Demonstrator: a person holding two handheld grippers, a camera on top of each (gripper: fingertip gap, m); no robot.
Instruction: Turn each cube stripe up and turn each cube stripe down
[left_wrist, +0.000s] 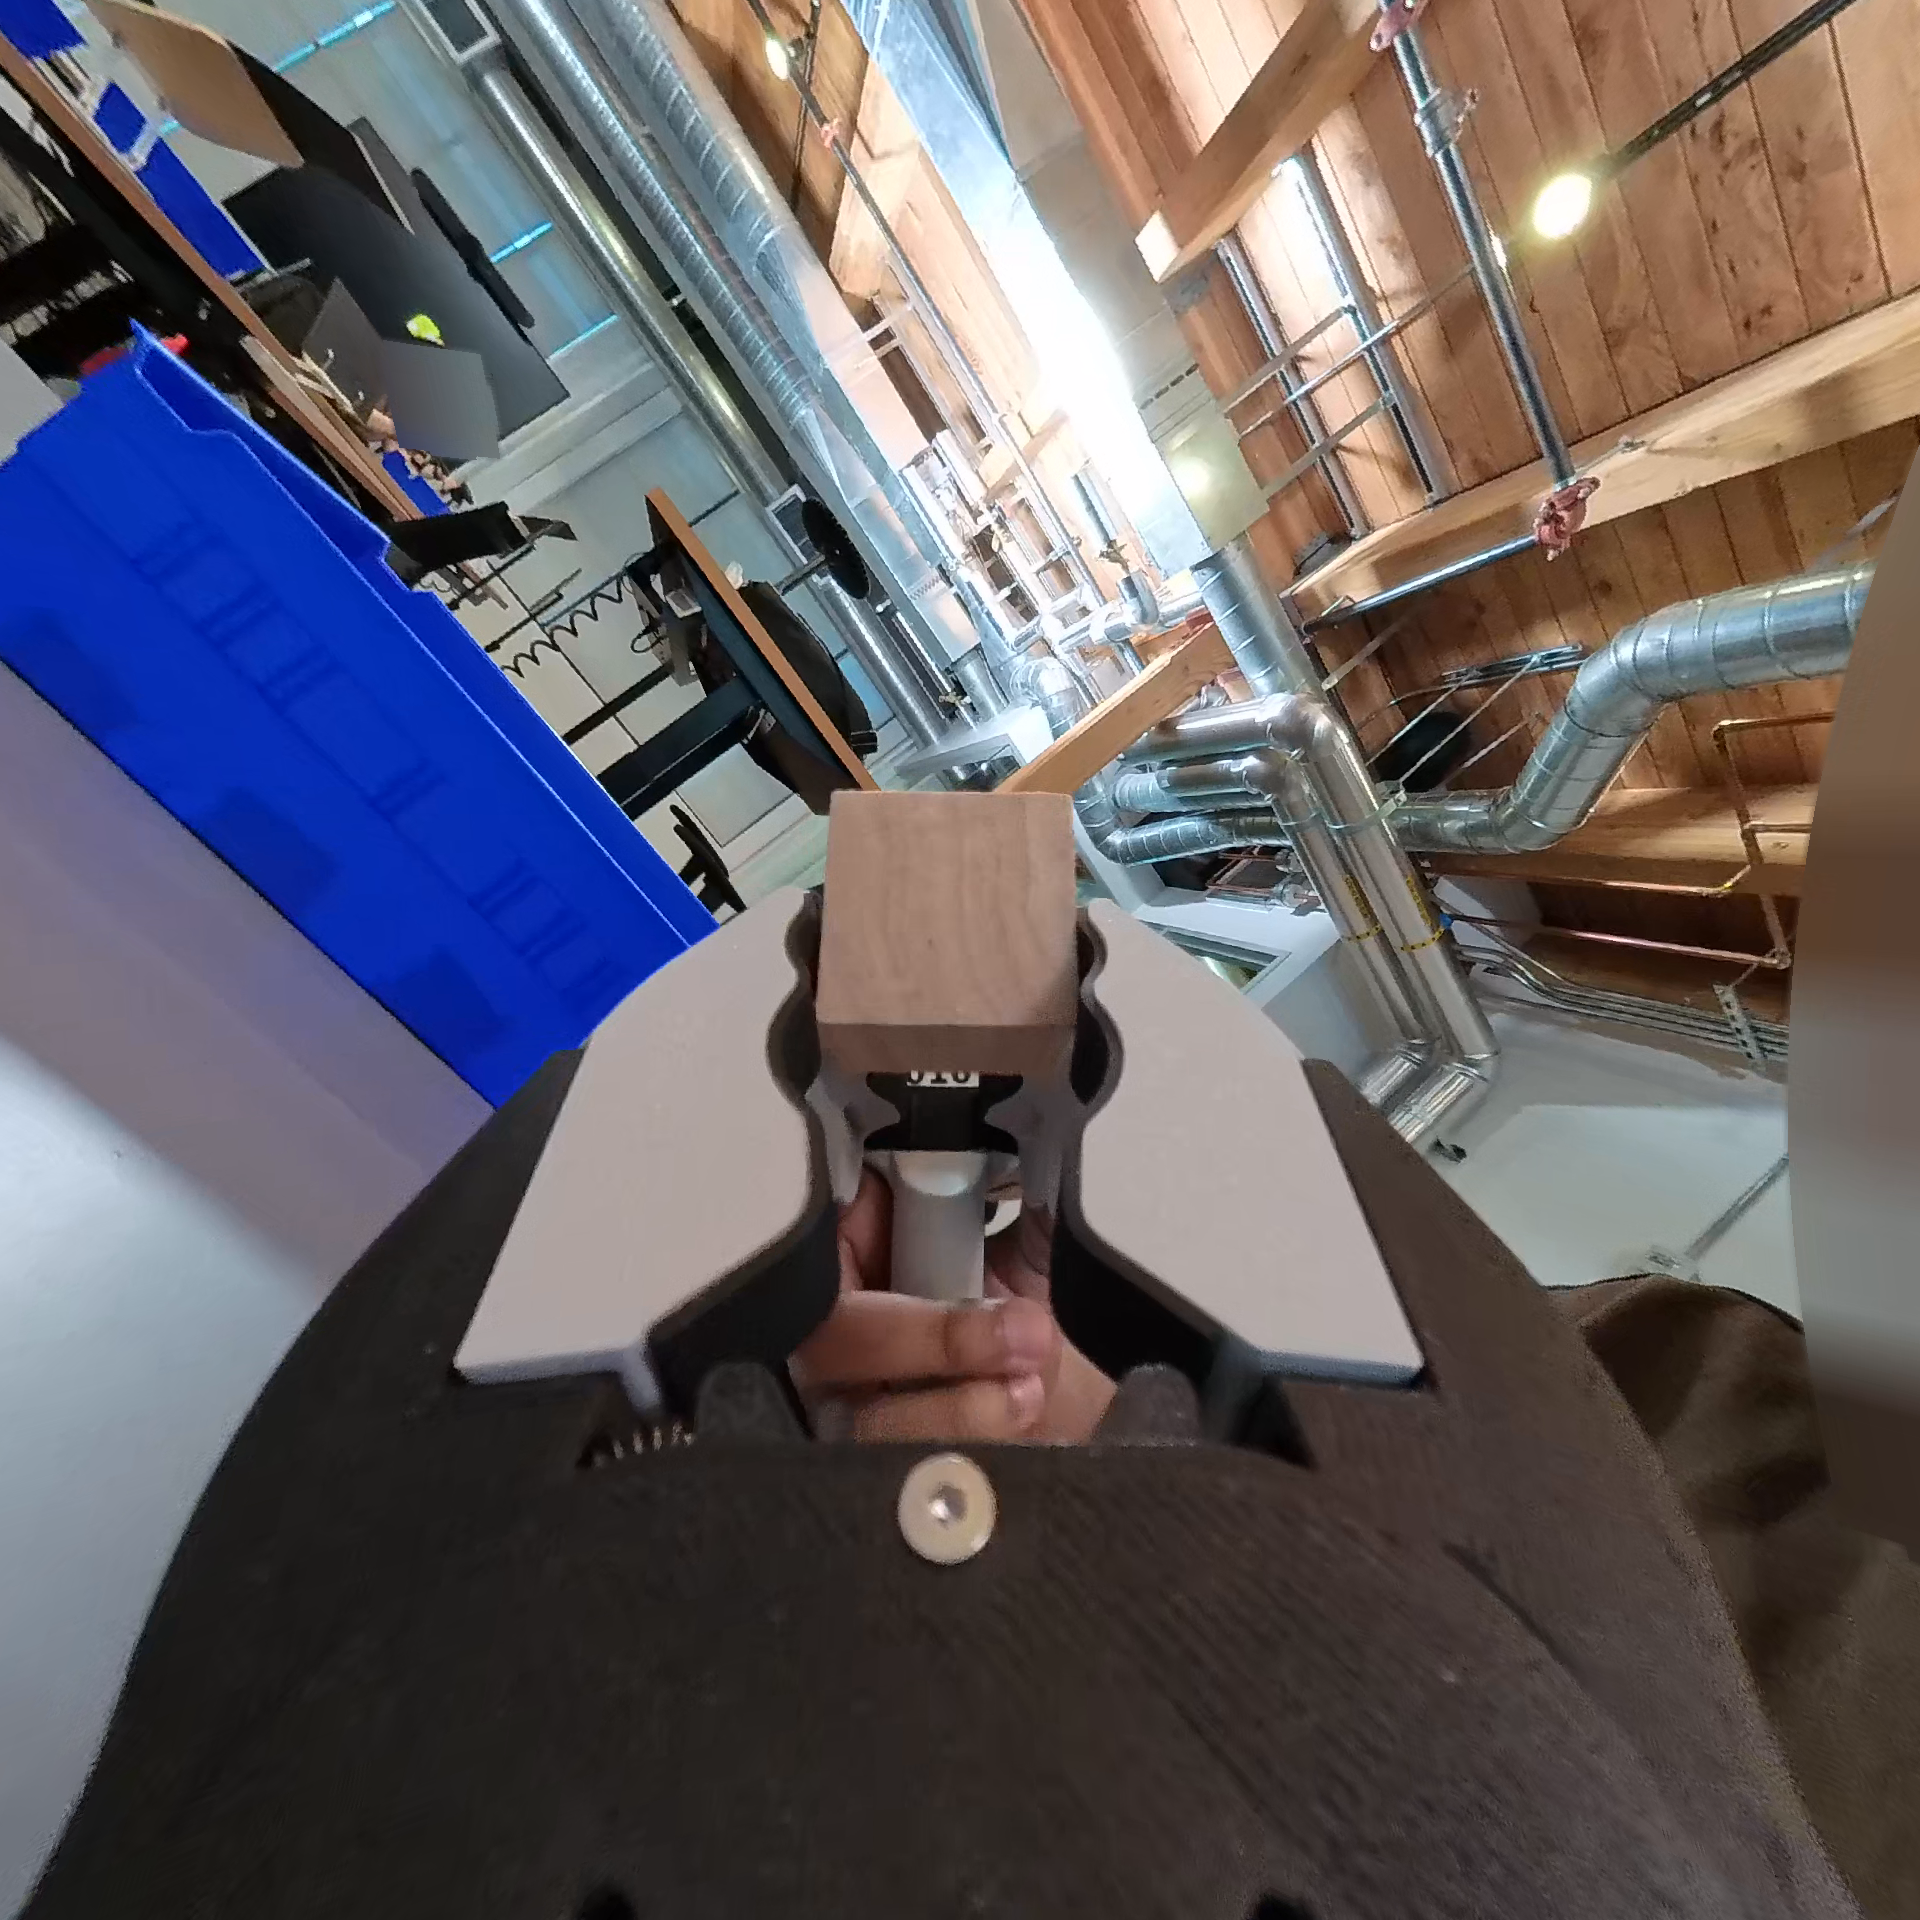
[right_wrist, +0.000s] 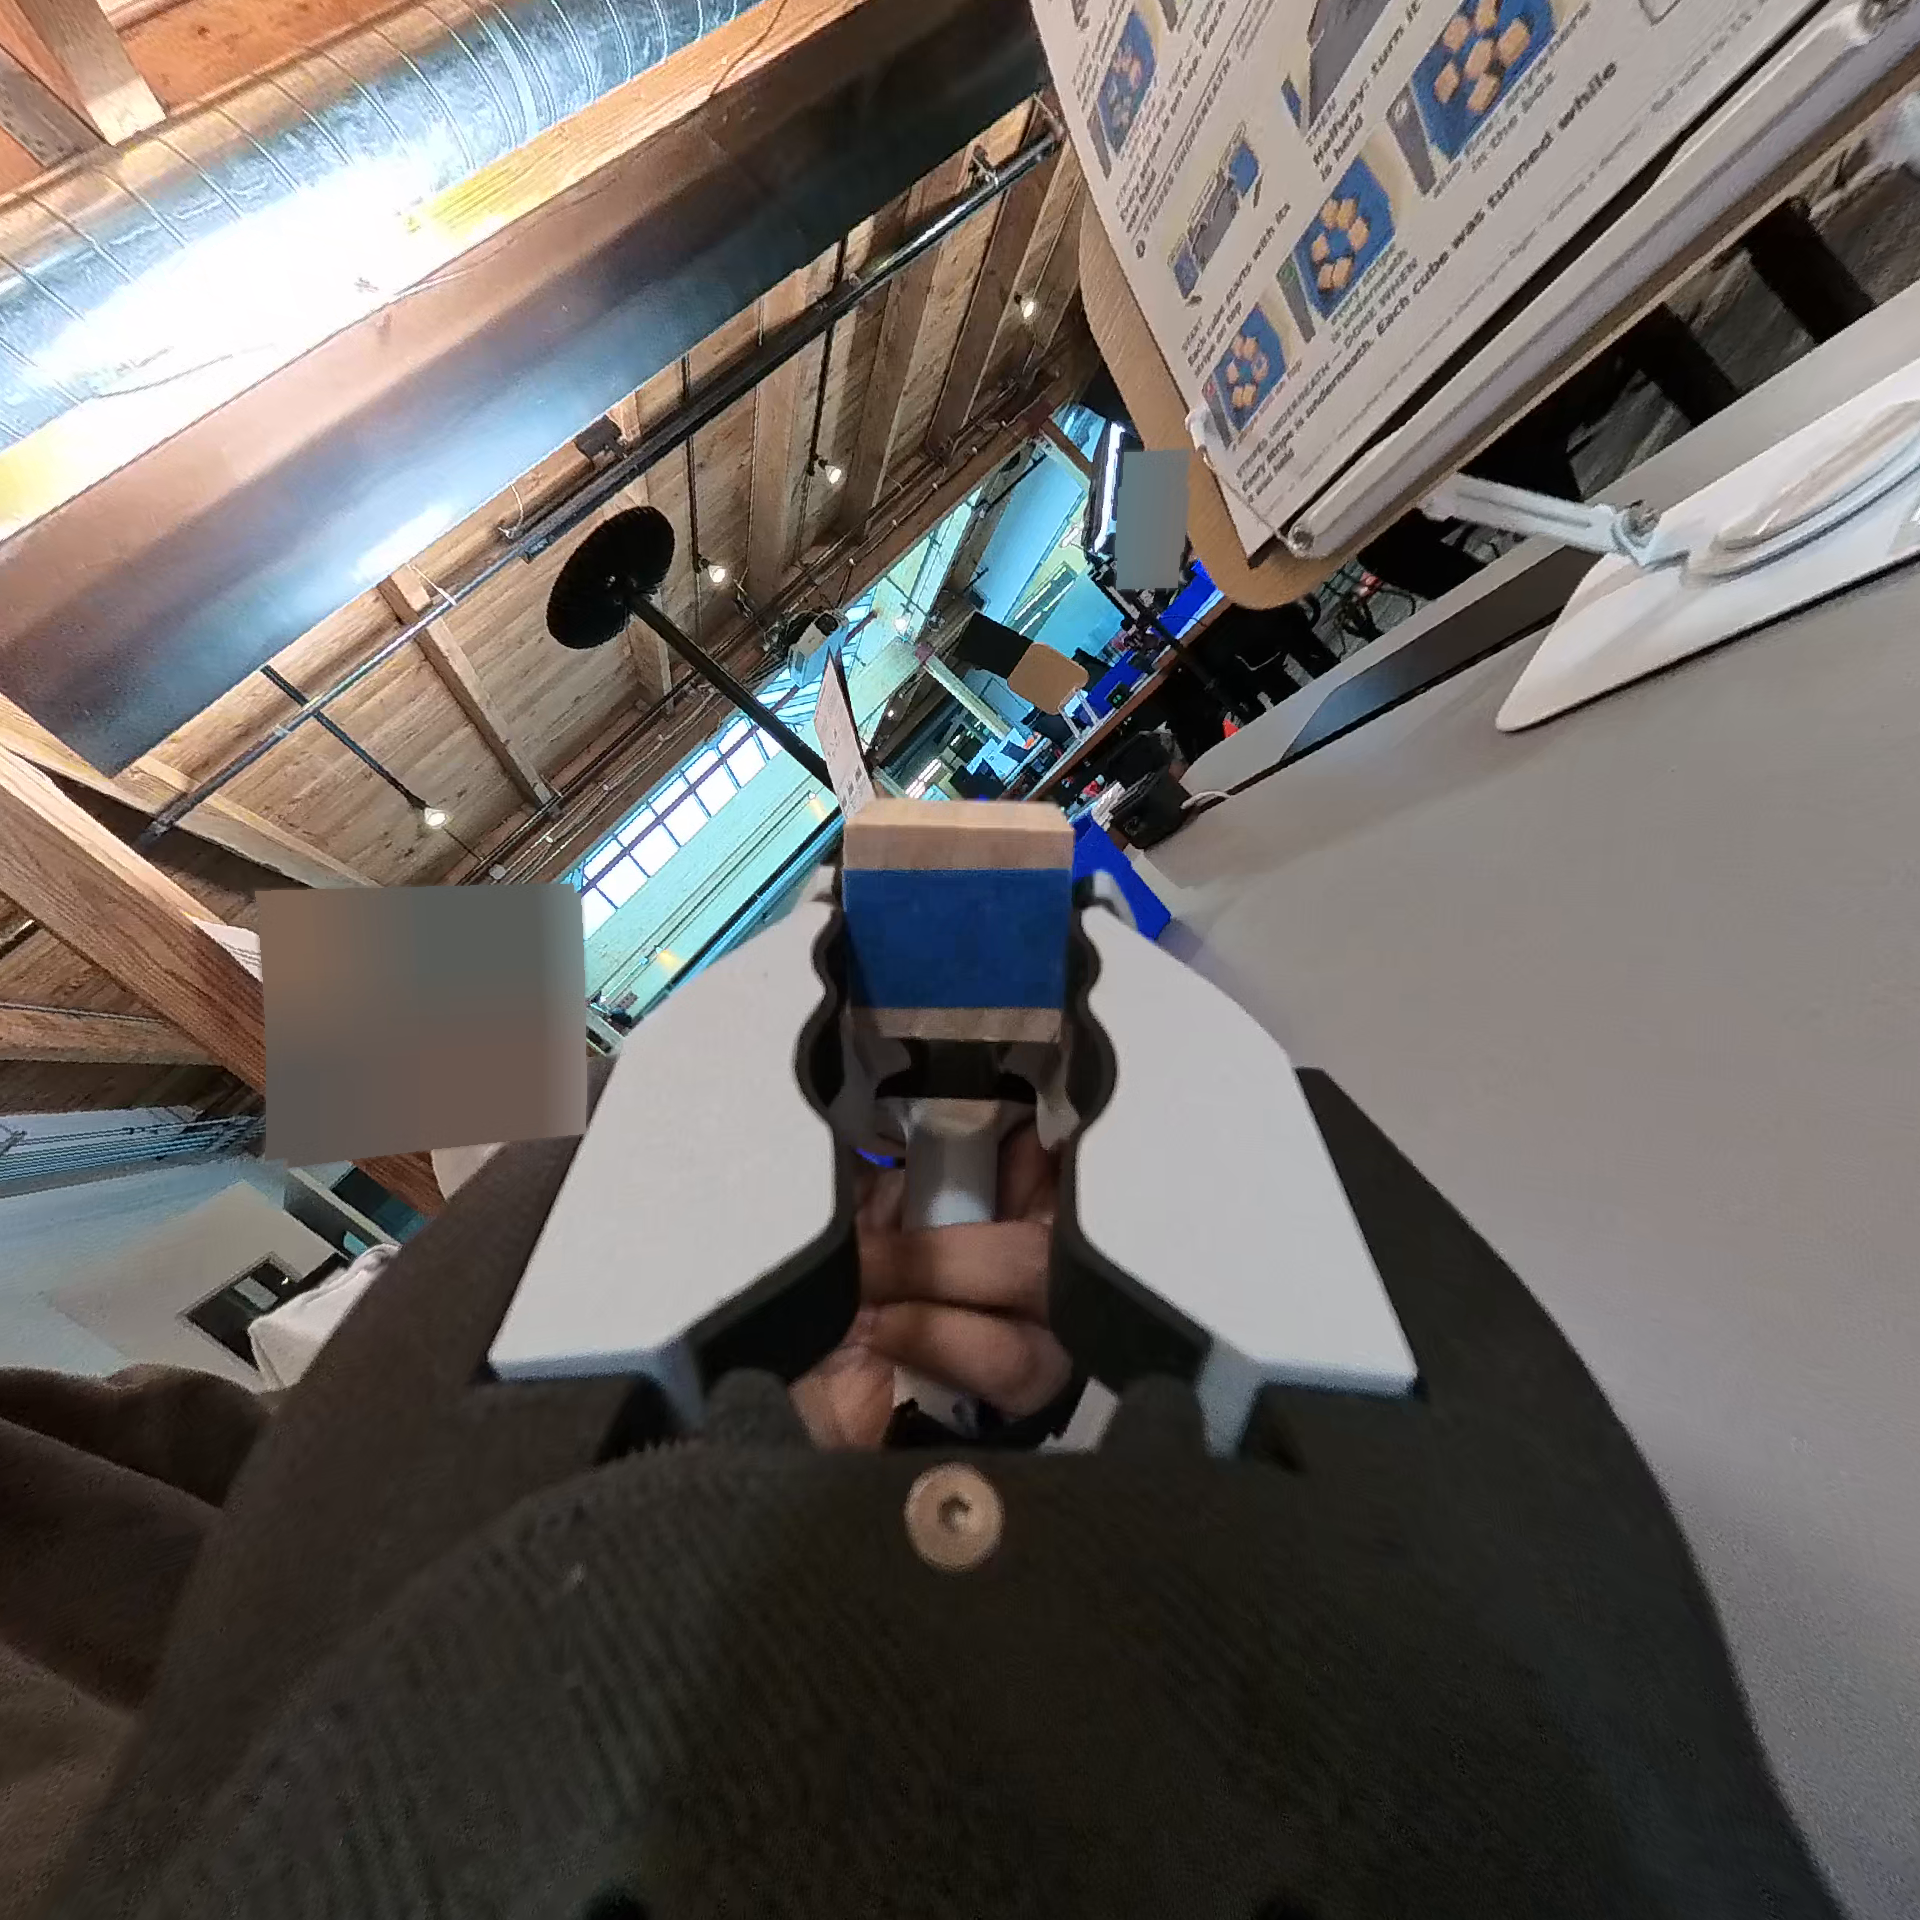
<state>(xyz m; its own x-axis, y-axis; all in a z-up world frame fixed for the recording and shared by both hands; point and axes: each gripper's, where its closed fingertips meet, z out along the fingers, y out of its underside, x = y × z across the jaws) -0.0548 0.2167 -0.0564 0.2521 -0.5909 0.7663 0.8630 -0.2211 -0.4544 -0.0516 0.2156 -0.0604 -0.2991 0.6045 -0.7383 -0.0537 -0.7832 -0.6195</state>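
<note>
My left gripper (left_wrist: 948, 935) is shut on a wooden cube (left_wrist: 948, 914), held in the air with a plain wood face toward the camera; no stripe shows on it. My right gripper (right_wrist: 956, 935) is shut on a second wooden cube (right_wrist: 956, 940) whose blue stripe faces the camera. Both views are tilted steeply, so the ceiling fills much of each. Neither view shows the other gripper.
A blue plastic bin (left_wrist: 260, 665) stands at the left on the grey table (left_wrist: 125, 1195). In the right wrist view, a corner of the blue bin (right_wrist: 1127, 894) shows just behind the cube on the grey table (right_wrist: 1558, 1039). A sheet with pictures (right_wrist: 1403, 187) on a white stand hangs at top right.
</note>
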